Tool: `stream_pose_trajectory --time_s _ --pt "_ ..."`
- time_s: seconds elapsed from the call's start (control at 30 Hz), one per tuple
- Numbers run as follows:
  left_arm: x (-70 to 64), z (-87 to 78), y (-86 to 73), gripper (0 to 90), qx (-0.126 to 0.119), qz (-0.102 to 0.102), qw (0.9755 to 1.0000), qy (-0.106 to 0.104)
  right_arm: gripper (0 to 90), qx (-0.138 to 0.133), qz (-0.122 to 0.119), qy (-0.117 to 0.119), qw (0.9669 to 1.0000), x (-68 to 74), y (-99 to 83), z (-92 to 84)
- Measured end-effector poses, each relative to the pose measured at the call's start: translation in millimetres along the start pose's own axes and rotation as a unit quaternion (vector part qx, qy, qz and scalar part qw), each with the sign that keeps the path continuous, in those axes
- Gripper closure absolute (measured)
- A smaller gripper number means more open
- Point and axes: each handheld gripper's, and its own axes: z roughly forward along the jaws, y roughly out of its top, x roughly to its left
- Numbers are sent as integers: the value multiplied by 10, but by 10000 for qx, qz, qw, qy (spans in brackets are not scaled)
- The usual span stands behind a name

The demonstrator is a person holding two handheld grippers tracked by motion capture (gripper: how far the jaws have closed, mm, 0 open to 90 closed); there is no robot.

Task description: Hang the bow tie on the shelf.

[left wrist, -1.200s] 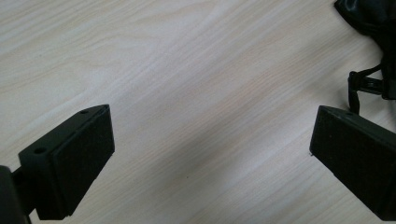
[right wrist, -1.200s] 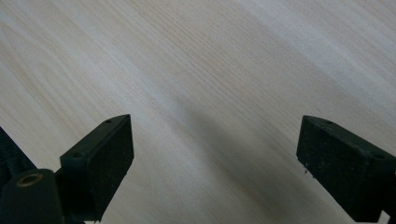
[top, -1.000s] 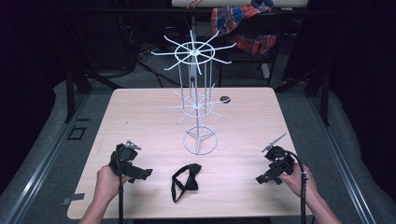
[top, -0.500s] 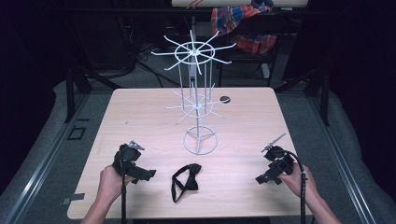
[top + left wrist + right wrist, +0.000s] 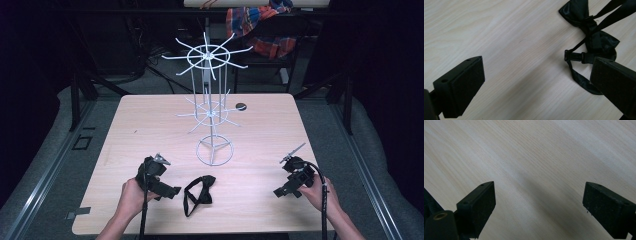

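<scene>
A black bow tie [image 5: 199, 192] with its strap lies near the table's front edge, between my two hands; the left gripper view shows the bow tie [image 5: 596, 42] up close at the upper right. My left gripper [image 5: 172, 191] is just left of it, held low over the wood, and stands open [image 5: 536, 82] with nothing between its jaws. My right gripper [image 5: 281, 192] is at the front right, well away from the tie, also open [image 5: 539, 207] over bare wood. A white wire display rack [image 5: 210, 100] with radiating arms stands in the table's middle.
A small dark round object [image 5: 241, 106] lies on the table [image 5: 150, 120] behind the rack. Plaid cloth [image 5: 260, 25] hangs beyond the far edge. Dark floor and metal stands surround the table.
My left gripper has shifted slightly right, closer to the bow tie. The right gripper has stayed put.
</scene>
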Motion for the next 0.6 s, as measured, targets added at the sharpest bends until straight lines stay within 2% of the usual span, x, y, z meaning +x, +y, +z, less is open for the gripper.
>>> stream_pose_trajectory --time_s 0.2,0.33,0.4,0.6 --pt "-107 58 55 0 30 157 9998 -95 111 27 15 11 10000 4 3 3" --pt "-147 103 81 0 67 168 9998 -68 111 101 -45 13 9999 -2 8 -4" --pt "-158 121 88 0 61 165 9998 -60 111 17 34 50 10000 7 3 11" --pt "-193 204 119 0 187 232 9995 -122 111 41 -11 15 10000 4 7 16"
